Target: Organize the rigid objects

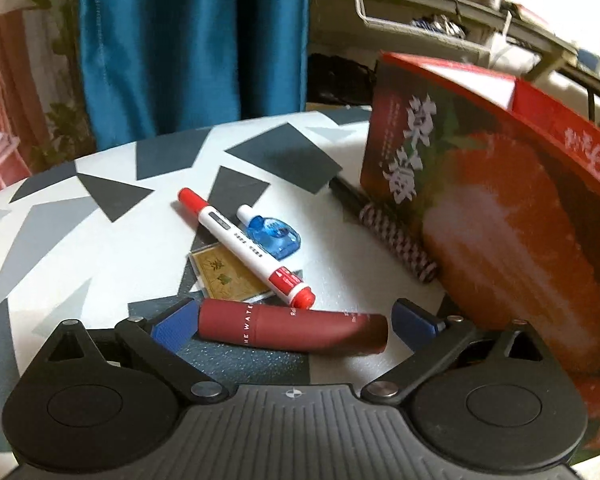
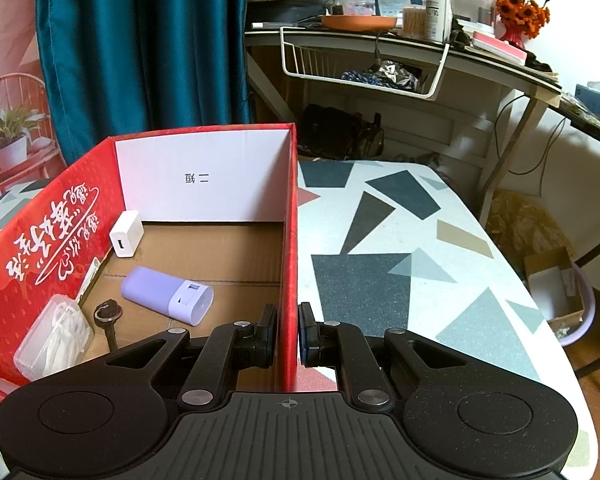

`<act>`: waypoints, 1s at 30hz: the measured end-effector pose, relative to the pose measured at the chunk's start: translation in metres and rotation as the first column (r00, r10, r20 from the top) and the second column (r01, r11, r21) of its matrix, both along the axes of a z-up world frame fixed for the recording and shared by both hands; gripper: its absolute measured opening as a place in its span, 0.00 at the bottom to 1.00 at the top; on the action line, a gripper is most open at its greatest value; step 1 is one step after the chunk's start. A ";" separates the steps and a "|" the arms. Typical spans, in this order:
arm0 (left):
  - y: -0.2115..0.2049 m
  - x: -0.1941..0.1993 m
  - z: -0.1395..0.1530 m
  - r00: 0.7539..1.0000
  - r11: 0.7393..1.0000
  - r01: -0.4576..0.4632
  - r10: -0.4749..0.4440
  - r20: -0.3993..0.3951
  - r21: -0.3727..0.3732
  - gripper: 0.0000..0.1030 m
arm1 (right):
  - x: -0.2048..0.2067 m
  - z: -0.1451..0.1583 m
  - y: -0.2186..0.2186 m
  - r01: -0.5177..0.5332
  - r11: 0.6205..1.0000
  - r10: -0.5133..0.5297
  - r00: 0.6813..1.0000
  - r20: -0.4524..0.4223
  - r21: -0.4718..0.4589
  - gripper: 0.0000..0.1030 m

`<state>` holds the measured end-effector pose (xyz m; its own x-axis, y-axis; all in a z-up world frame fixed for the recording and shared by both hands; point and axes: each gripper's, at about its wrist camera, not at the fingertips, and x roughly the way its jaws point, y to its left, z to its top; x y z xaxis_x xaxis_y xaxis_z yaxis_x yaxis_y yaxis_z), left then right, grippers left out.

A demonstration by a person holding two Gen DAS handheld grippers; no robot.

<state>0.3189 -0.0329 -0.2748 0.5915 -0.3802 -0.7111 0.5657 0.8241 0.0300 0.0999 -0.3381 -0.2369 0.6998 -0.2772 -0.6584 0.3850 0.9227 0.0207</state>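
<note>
Left wrist view. Left gripper (image 1: 296,322): jaws spread wide, blue pads well apart. Dark red cylindrical tube with white lettering (image 1: 292,330): lying crosswise between the pads on the table; one end is close to a pad, though contact cannot be told, and the other end is clear of its pad. Round table with white, grey and black geometric pattern (image 1: 80,216). Red-and-white marker pen (image 1: 246,246): lying diagonally, its lower part across a small gold-faced card in a clear case (image 1: 226,276). Blue translucent correction-tape dispenser (image 1: 270,232): just beside the marker. Black stick with red-and-white twisted cord handle (image 1: 392,236): lying against the foot of the box. Red cardboard box printed with an orange food picture (image 1: 500,216): standing at the right of the table.

Right wrist view. Right gripper (image 2: 288,330): jaws pressed together, pinching the box's red side wall (image 2: 290,240). Inside the box, on the brown floor: white USB charger cube (image 2: 126,234); lilac cylindrical case with white end (image 2: 166,294); clear plastic box of white items (image 2: 56,338); small dark metal key-like item (image 2: 108,316).
</note>
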 end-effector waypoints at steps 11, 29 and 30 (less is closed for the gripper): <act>-0.002 -0.015 -0.005 0.997 0.996 0.046 -0.049 0.053 0.070 0.97 | 0.001 -0.001 0.000 0.000 1.000 0.000 1.000 -0.001 0.000 0.11; -0.021 -0.036 0.072 0.973 0.984 0.151 -0.132 0.187 -0.092 0.97 | 0.001 -0.001 0.000 0.001 1.000 -0.001 1.000 -0.001 0.000 0.11; -0.028 -0.039 0.081 0.965 0.979 0.180 -0.156 0.209 -0.099 0.97 | 0.001 -0.001 0.000 0.001 1.000 -0.001 1.000 -0.001 0.000 0.11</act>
<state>0.2801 -0.0608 -0.1938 0.6372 -0.5592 -0.5303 0.6887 0.7221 0.0660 0.1011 -0.3380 -0.2379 0.6986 -0.2779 -0.6593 0.3857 0.9224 0.0199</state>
